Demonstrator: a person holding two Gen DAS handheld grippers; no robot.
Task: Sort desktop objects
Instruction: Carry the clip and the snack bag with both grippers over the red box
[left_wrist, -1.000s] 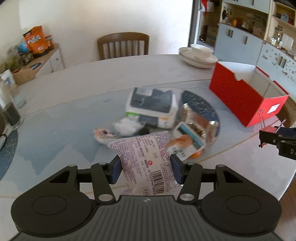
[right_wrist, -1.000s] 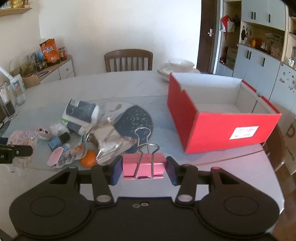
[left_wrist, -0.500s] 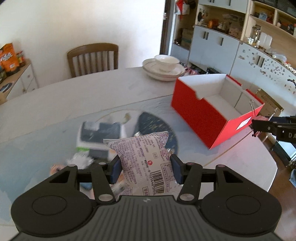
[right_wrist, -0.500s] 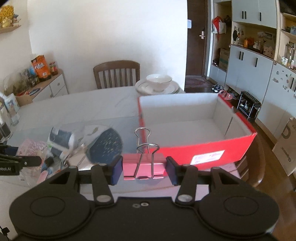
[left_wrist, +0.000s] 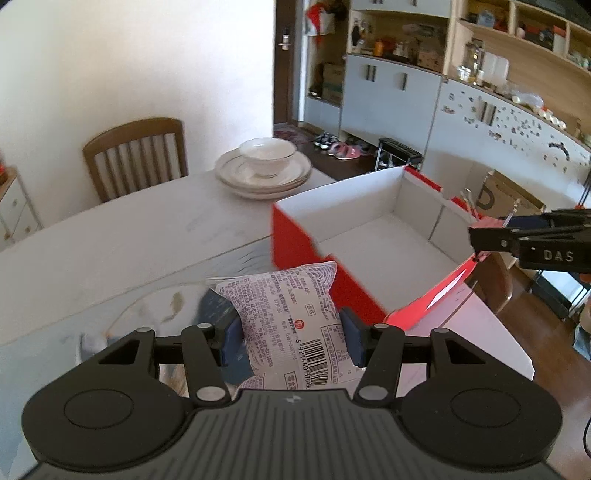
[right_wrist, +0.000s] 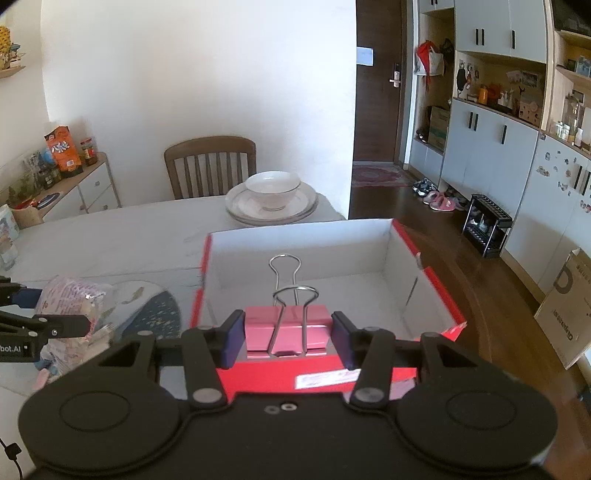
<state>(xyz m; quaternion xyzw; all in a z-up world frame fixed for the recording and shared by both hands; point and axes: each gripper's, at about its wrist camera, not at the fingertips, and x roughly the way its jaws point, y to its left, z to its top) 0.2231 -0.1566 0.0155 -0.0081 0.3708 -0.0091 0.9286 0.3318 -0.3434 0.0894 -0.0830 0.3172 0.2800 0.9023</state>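
The left hand-held gripper (left_wrist: 290, 338) pinches a soft, light, crinkly snack packet (left_wrist: 291, 314) across its middle beside the red box (left_wrist: 306, 254), while the right hand-held gripper (right_wrist: 288, 334) clamps a stiff pink binder clip (right_wrist: 286, 326) by its body above the box.

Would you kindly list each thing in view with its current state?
Left gripper: shut on the snack packet.
Snack packet: held off the table, sealed.
Right gripper: shut on the binder clip.
Binder clip: held at the box's near edge, one handle raised.
Red box: open, nothing visible inside.
Bowl: upright on stacked plates.
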